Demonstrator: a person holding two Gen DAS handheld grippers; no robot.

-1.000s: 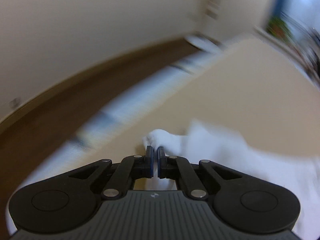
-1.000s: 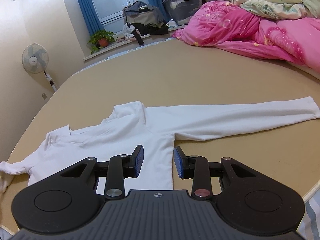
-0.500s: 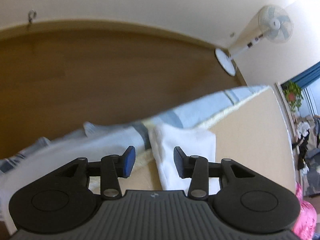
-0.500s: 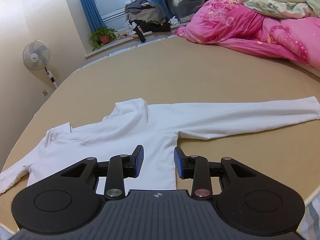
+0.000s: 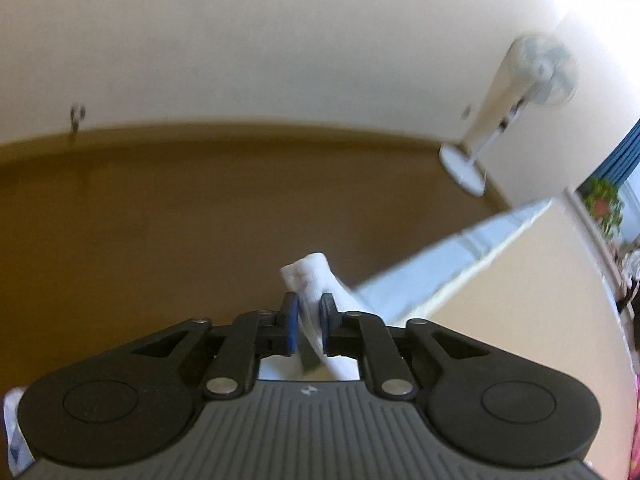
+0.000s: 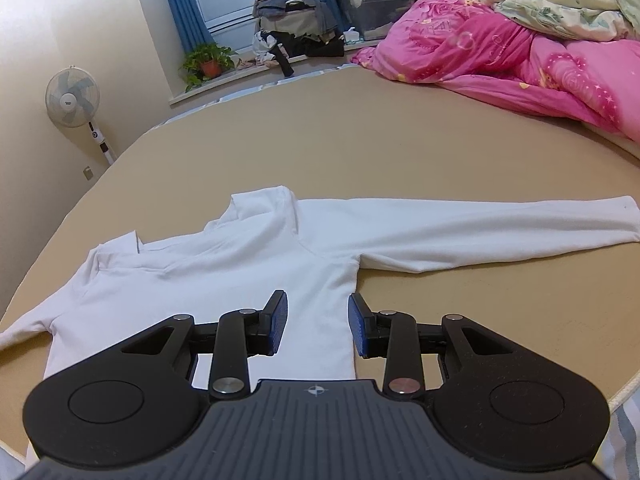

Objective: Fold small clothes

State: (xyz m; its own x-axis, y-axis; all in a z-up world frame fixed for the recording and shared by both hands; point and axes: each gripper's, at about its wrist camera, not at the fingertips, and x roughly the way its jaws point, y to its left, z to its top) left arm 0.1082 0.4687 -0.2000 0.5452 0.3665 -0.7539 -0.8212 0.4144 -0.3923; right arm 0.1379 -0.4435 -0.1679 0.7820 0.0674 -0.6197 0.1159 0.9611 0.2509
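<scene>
Since half a second earlier, left tool (image 5: 307, 322) was closing on the white cotton long-sleeved top's (image 6: 224, 264) cuff (image 5: 310, 276). Right tool (image 6: 316, 330) hung spread at six o'clock, above the flat top on the tan bed (image 6: 360, 152). Folding had barely begun.

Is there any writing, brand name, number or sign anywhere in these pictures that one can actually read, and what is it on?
No text here can be read.
Fan: a small dark label on its hub, too small to read.
Fan pole: a round mark, too small to tell.
Right hand-held gripper: only a small round emblem on its body, no letters.
Left hand-held gripper: the same emblem, no letters.
Clear storage box: no label legible.
White shirt: no print visible.
</scene>
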